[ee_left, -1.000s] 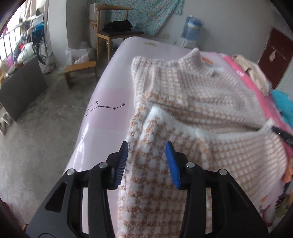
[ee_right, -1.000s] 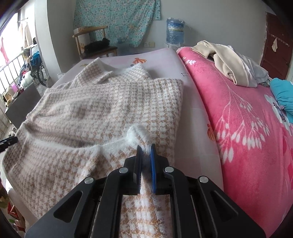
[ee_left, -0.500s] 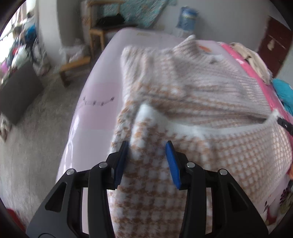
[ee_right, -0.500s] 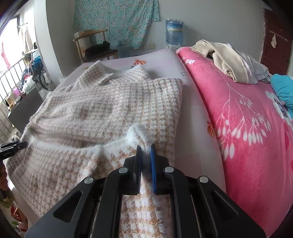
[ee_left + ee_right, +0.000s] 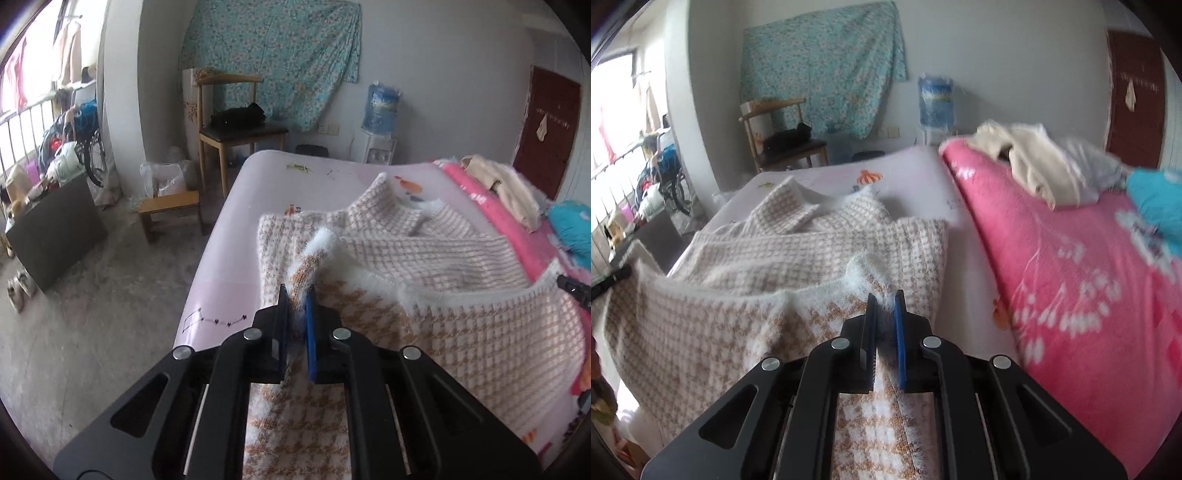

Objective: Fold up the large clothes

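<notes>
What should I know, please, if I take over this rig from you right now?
Left claw: shut on the houndstooth sweater, at its near hem corner.
Right claw: shut on the same sweater's other hem corner.
Sweater: spread on the pale sheet, collar at the far end, hem raised off the bed between the claws.
Done: both hem corners gripped.
Left: probably carry the hem up to the collar, lay it flat, then release and finish folding.

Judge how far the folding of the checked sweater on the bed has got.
Done: the sweater lies spread on the bed. In hand: the left gripper and right gripper are each shut on a corner of its fluffy hem, raised off the bed. Left: carrying the hem toward the collar, then further folds.
</notes>
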Demonstrator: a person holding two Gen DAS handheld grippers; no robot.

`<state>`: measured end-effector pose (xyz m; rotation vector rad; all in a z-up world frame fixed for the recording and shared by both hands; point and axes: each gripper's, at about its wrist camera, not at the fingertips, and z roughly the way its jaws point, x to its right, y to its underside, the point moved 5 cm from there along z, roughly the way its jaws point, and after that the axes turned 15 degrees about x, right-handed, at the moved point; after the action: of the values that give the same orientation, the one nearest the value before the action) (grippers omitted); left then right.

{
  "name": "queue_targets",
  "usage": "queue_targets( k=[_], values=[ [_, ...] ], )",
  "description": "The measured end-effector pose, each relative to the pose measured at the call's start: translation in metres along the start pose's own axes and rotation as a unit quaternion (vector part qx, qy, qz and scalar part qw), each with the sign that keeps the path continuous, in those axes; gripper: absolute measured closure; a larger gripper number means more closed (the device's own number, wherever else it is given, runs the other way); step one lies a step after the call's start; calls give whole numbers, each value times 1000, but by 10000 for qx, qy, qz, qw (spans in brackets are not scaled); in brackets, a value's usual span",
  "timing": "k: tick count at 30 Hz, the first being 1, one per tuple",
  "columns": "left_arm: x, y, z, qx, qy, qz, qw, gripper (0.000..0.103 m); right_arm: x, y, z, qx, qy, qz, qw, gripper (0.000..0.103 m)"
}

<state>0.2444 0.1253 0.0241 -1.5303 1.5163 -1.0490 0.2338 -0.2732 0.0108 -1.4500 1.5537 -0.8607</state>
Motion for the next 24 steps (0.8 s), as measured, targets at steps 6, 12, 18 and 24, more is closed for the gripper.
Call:
queue_targets(
  k=[6, 12, 18, 24],
  values=[
    [4, 47, 50, -589, -292, 294, 9974, 95, 11, 38, 41, -655, 184, 39, 9977, 91],
    [6, 52, 51, -537, -364, 442, 9969, 95, 1, 10, -4, -268, 82, -185, 9994, 73],
    [5, 52, 52, -526, -432, 490, 9965, 94, -89, 29, -49, -480, -1776, -729, 9802, 72],
    [1, 49, 49, -558, -356, 286, 9974, 92, -124, 91, -10, -1306, -1890, -1126, 9667, 72]
  ],
)
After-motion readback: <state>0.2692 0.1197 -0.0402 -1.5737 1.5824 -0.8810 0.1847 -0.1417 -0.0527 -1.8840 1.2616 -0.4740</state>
